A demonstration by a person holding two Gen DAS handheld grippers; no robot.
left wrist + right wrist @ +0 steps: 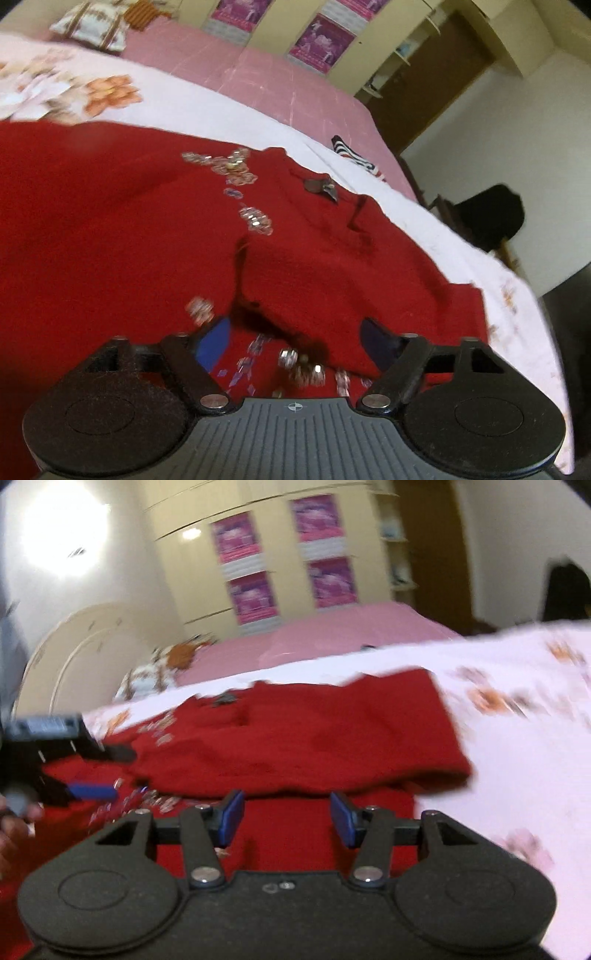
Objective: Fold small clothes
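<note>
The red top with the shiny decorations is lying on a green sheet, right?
Not green. In the left wrist view the red top with shiny decorations lies on a white sheet with orange flowers.

The right gripper (286, 814) hangs above a red garment (295, 731) spread on a floral white sheet (517, 738), its blue pads (232, 812) apart with nothing between them. At the left edge, the left gripper (107, 771) reaches over the cloth.
</note>
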